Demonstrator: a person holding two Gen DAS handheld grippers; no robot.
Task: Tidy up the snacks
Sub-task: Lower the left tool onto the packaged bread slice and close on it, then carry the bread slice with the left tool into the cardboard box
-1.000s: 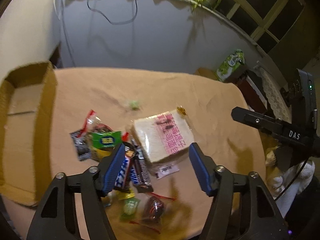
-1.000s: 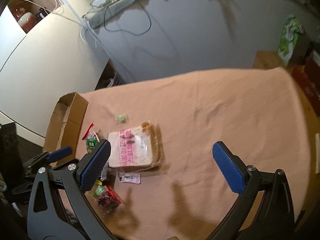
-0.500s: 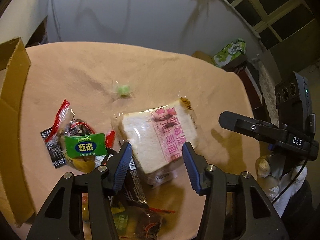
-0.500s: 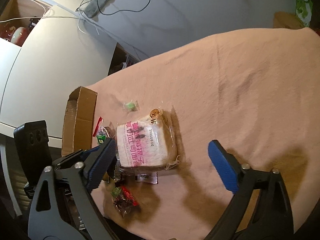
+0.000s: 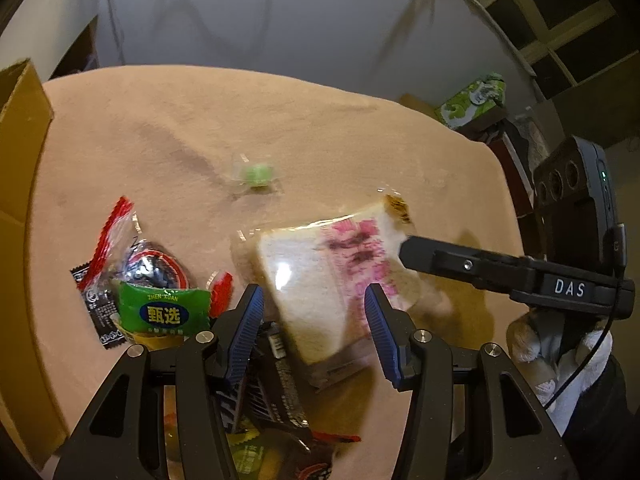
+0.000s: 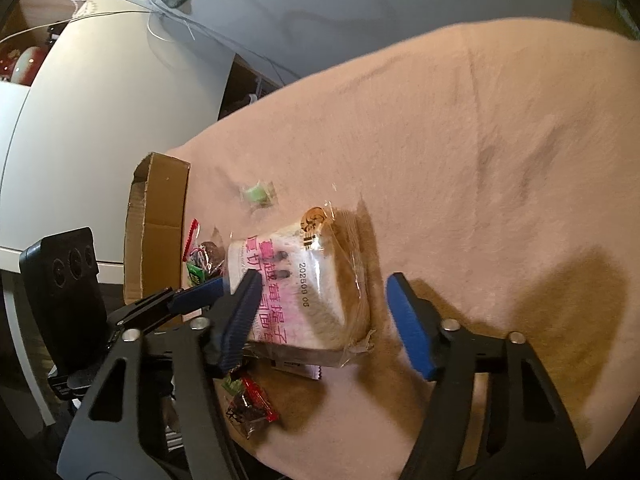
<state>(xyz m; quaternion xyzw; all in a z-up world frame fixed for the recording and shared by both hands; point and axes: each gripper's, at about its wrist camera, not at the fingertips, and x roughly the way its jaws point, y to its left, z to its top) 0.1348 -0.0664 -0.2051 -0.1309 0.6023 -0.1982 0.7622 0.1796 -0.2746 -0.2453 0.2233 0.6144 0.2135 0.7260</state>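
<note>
A wrapped bread slice pack with pink lettering (image 5: pixel 320 276) (image 6: pixel 304 292) lies on the tan tablecloth. My left gripper (image 5: pixel 314 320) is open, its blue pads on either side of the pack's near end. My right gripper (image 6: pixel 326 312) is open and straddles the same pack from the other side; its finger (image 5: pixel 460 264) shows in the left wrist view. A pile of small snacks lies to the left: a green packet (image 5: pixel 164 314), a red-edged bag (image 5: pixel 120 248), dark bars (image 5: pixel 272 392). A green candy (image 5: pixel 258 174) (image 6: pixel 258 196) lies apart.
An open cardboard box (image 5: pixel 20 216) (image 6: pixel 156 236) stands at the table's left edge. A red-wrapped snack (image 6: pixel 250 404) lies near the front edge. A green tissue box (image 5: pixel 472 100) sits beyond the far right of the table. The cloth (image 6: pixel 500 140) stretches away to the right.
Both grippers have moved in toward the bread pack and narrowed their opening; each now has its fingers on either side of it. The pack looks slightly shifted.
</note>
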